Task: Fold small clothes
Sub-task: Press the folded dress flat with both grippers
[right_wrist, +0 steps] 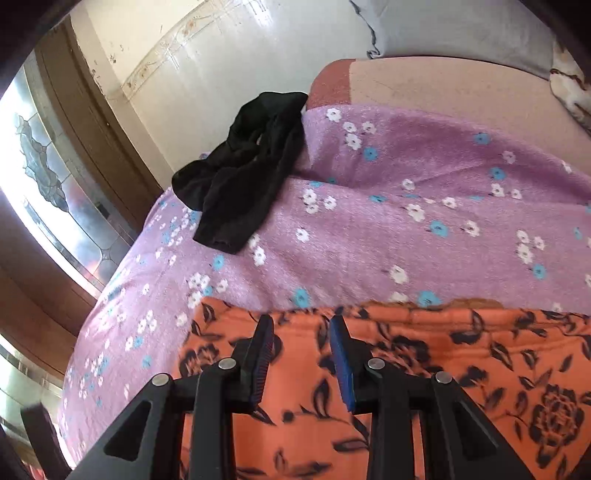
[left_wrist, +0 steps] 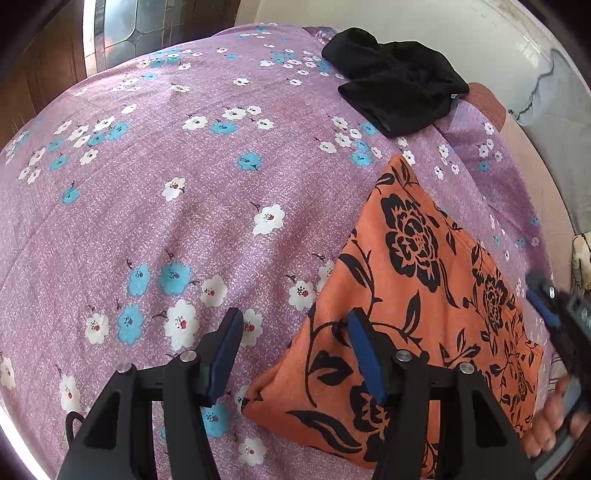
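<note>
An orange garment with black flowers (left_wrist: 413,295) lies flat on the purple flowered bedsheet (left_wrist: 184,184). My left gripper (left_wrist: 293,328) is open and empty above its left edge, one finger over the sheet, the other over the cloth. My right gripper (right_wrist: 301,332) is open and empty above the garment (right_wrist: 443,369) near its far edge. The right gripper also shows at the right edge of the left wrist view (left_wrist: 550,306). A black garment (left_wrist: 395,81) lies crumpled at the far side of the bed; it also shows in the right wrist view (right_wrist: 243,173).
A wall (right_wrist: 221,55) runs behind the bed. A wooden door with patterned glass (right_wrist: 48,177) stands at the left. A grey pillow (right_wrist: 461,33) and a pink mattress edge (right_wrist: 424,88) lie at the far right.
</note>
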Demonstrator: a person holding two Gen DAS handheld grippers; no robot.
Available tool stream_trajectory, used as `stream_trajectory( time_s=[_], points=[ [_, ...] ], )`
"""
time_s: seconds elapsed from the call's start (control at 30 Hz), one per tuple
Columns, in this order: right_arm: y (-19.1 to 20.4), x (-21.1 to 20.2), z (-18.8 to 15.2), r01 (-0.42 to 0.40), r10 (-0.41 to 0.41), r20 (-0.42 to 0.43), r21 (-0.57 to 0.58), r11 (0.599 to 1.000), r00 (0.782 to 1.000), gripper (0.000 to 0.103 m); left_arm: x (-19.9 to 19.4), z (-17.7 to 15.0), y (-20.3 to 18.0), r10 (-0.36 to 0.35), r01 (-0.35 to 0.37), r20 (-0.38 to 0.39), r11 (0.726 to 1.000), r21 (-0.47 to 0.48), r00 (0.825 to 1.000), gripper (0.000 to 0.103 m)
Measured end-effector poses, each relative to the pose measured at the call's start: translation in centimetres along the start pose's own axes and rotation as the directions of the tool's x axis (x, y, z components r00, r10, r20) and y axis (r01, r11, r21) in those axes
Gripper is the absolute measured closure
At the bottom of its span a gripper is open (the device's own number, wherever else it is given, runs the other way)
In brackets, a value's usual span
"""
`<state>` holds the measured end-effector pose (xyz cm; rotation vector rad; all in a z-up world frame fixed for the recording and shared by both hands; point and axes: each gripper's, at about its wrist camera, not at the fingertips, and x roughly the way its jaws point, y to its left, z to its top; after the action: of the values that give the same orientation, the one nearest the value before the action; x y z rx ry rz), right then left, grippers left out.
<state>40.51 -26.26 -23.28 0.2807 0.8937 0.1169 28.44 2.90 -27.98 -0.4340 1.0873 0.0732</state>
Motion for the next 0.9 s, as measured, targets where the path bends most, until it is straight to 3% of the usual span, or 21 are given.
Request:
stream_trajectory(
  time_s=[0.17, 0.3, 0.43, 0.53, 0.57, 0.67, 0.77, 0.9],
  points=[
    [-7.9, -7.8, -5.4, 0.081, -0.080, -0.015, 0.079, 0.994, 0.997, 0.068, -3.1, -1.0, -2.6, 0.013, -0.032, 0.142, 0.991, 0.128, 0.990, 0.043],
    [-13.1, -12.1, -10.1, 0.095, -0.087, -0.048, 0.196, 0.976, 0.995, 0.068, -3.5, -3.3, -5.6, -0.049, 0.017, 0.116, 0.963, 0.268, 0.992, 0.042],
    [-16.5, -13.5, -13.9, 0.146, -0.129, -0.077, 0.280, 0.949, 0.989, 0.068, -0.7, -5.9, -7.6, 0.066, -0.074, 0.035, 0.919, 0.387, 0.997, 0.041],
    [-18.3, -12.5, -15.6, 0.142, -0.106, -0.125, 0.332, 0.933, 0.987, 0.067, -0.6, -7.0, -8.5, 0.109, -0.141, 0.096, 0.881, 0.452, 0.989, 0.040],
    [-18.2, -12.6, -15.4, 0.143, -0.108, -0.121, 0.332, 0.932, 0.987, 0.067, -0.9, -7.1, -8.5, 0.104, -0.134, 0.092, 0.880, 0.456, 0.990, 0.040],
    [-17.0, -14.0, -14.9, 0.085, -0.070, -0.060, 0.299, 0.950, 0.996, 0.065, -2.7, -6.7, -6.5, 0.031, -0.054, 0.066, 0.922, 0.384, 0.997, 0.040],
    [-16.8, -14.9, -15.5, -0.021, 0.037, -0.039, 0.349, 0.937, 0.999, 0.042, -4.1, -6.8, -4.6, 0.012, -0.034, 0.070, 0.946, 0.321, 0.998, 0.040],
    [-15.6, -15.7, -15.9, -0.085, 0.096, -0.013, 0.353, 0.932, 0.995, 0.042, -5.1, -8.1, -3.0, -0.037, 0.024, 0.041, 0.957, 0.288, 0.998, 0.040]
  ],
)
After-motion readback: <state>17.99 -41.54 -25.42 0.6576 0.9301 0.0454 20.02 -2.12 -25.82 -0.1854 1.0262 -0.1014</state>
